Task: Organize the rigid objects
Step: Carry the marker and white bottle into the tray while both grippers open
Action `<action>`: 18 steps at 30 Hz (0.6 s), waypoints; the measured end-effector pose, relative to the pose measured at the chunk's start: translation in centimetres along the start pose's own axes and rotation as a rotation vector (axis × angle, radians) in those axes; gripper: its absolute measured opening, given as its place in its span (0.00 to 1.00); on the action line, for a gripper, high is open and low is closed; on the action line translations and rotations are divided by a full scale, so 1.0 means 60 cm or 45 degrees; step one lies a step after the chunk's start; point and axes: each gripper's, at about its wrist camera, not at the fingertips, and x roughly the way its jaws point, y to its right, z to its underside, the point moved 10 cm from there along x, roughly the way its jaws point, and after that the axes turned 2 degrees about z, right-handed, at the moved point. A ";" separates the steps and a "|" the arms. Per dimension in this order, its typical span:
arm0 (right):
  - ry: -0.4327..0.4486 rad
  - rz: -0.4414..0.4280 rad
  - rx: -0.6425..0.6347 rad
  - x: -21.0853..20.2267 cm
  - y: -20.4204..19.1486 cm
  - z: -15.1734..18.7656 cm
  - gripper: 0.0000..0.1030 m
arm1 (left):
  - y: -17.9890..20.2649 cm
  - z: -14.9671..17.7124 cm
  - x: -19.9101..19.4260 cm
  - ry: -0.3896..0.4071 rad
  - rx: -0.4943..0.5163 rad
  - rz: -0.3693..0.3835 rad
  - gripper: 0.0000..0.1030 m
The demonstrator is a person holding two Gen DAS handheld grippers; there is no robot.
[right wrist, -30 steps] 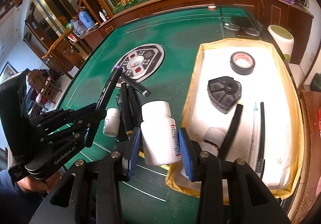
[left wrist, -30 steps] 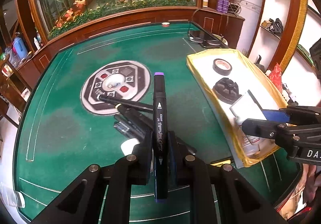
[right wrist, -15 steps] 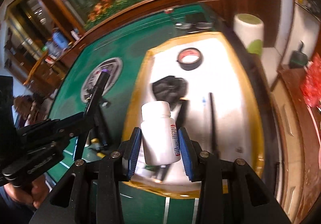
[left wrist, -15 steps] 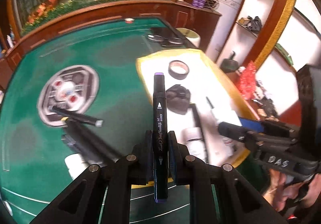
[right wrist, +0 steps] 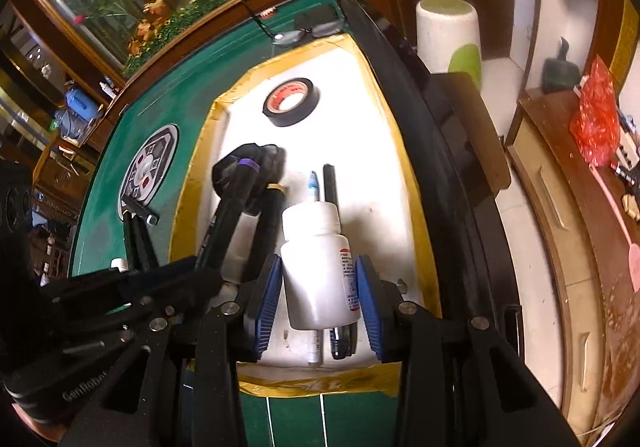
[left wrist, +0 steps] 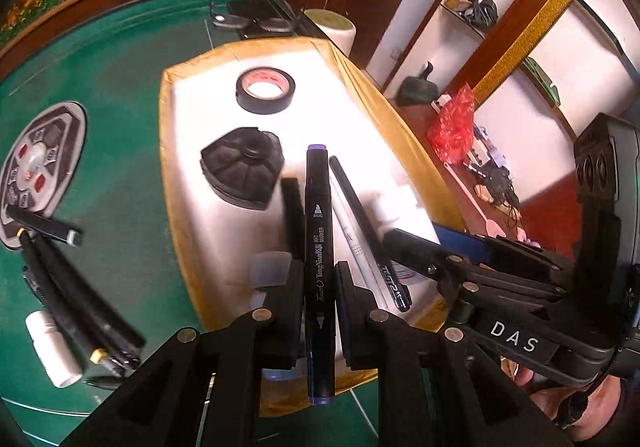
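My left hand-held gripper [left wrist: 320,279] is clamped on a black art marker [left wrist: 319,247] at mid-barrel, its purple cap pointing to the upper middle of the frame, above the white tray [left wrist: 192,151]. The marker looks light, stiff and smooth, so a mid-barrel hold should keep it from pivoting. Its barrel reads "Touch TongNianRiJi", "ART MARKER" and "BROAD". My right hand-held gripper [right wrist: 318,287] is clamped on a white plastic bottle [right wrist: 316,267] by its body, low centre of the frame, over the tray's near end; I judge it light, rigid and a bit slippery. Its label is too small to read. A tape roll [left wrist: 265,90] sits at the tray's far end.
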 end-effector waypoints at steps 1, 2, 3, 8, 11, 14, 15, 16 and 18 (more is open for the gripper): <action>-0.007 -0.003 0.009 0.003 0.003 0.001 0.35 | 0.001 0.001 0.004 -0.007 0.000 0.001 0.15; -0.012 -0.003 0.013 0.005 0.005 0.001 0.35 | 0.002 0.001 0.008 -0.014 -0.002 -0.001 0.15; -0.014 -0.004 0.017 0.006 0.007 0.001 0.35 | 0.003 0.002 0.014 -0.025 -0.009 0.001 0.15; -0.020 0.006 0.010 0.010 0.009 0.002 0.35 | 0.003 0.005 0.024 -0.044 -0.021 0.018 0.14; -0.025 0.012 0.010 0.013 0.011 0.001 0.36 | 0.001 0.006 0.025 -0.046 -0.027 0.023 0.14; -0.028 0.020 0.004 0.013 0.010 0.001 0.36 | 0.000 0.007 0.027 -0.051 -0.036 0.024 0.15; -0.031 0.023 0.003 0.013 0.010 0.001 0.36 | 0.000 0.007 0.027 -0.052 -0.036 0.025 0.15; -0.030 0.023 0.002 0.014 0.010 0.000 0.36 | 0.000 0.007 0.027 -0.052 -0.034 0.026 0.15; -0.029 0.021 0.004 0.014 0.010 -0.001 0.36 | 0.001 0.007 0.024 -0.050 -0.026 0.024 0.15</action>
